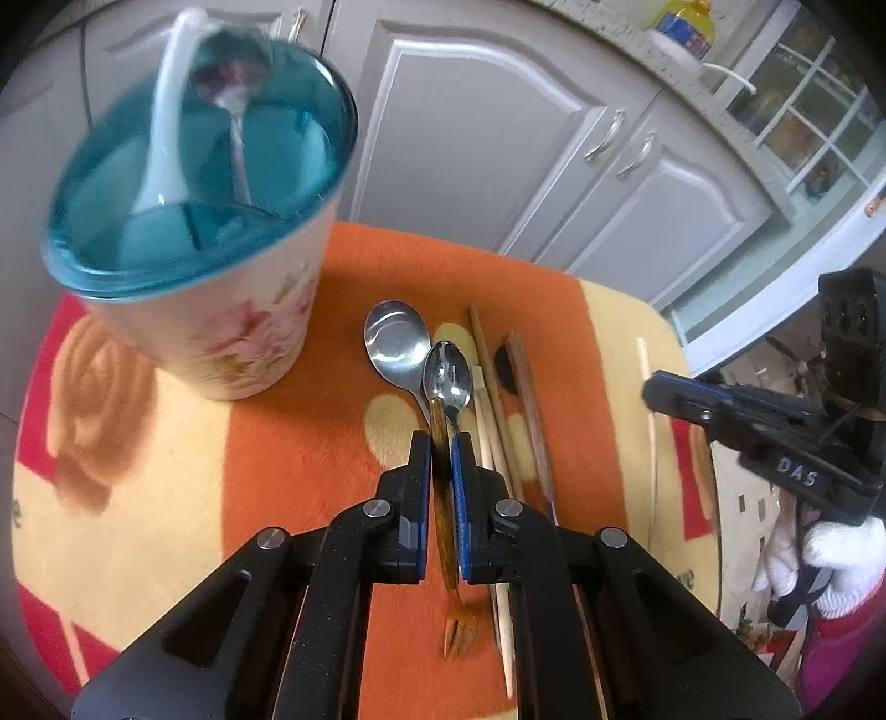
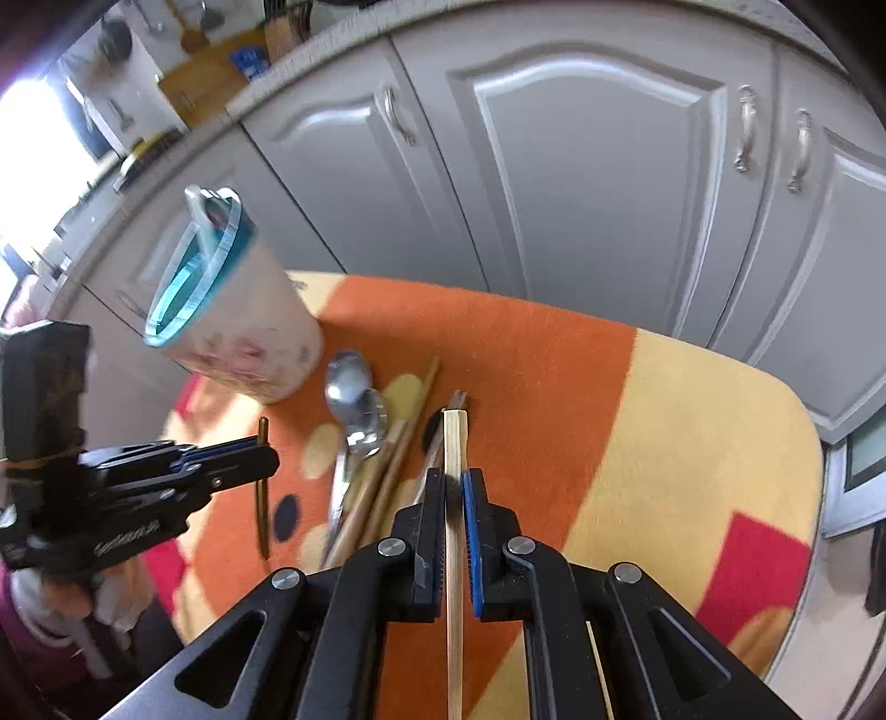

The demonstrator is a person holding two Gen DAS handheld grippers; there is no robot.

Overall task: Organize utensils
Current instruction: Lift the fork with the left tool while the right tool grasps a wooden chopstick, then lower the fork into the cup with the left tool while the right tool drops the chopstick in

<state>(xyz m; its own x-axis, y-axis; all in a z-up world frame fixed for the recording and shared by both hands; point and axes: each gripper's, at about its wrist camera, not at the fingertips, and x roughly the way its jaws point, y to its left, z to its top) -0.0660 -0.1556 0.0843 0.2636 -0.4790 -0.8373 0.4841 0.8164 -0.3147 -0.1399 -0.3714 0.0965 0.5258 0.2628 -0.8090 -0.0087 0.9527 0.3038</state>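
The left tool (image 1: 441, 459) clamps the wooden fork (image 1: 443, 498); the right tool (image 2: 454, 487) clamps a pale chopstick (image 2: 455, 554). The holder cup (image 1: 194, 232) stands ahead-left, nearer the left tool.

Tall cup (image 1: 210, 310) blocked desk's (image 2: 692, 421) far left — loose utensils (image 1: 476, 387) cluttered centre; right side lay open.

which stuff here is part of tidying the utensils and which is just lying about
Part of the job:
- wooden fork, in the left gripper
- pale chopstick, in the right gripper
- spoons and chopsticks on the cloth
- holder cup

Just lying about:
- patterned cloth
- cabinet doors
- yellow bottle
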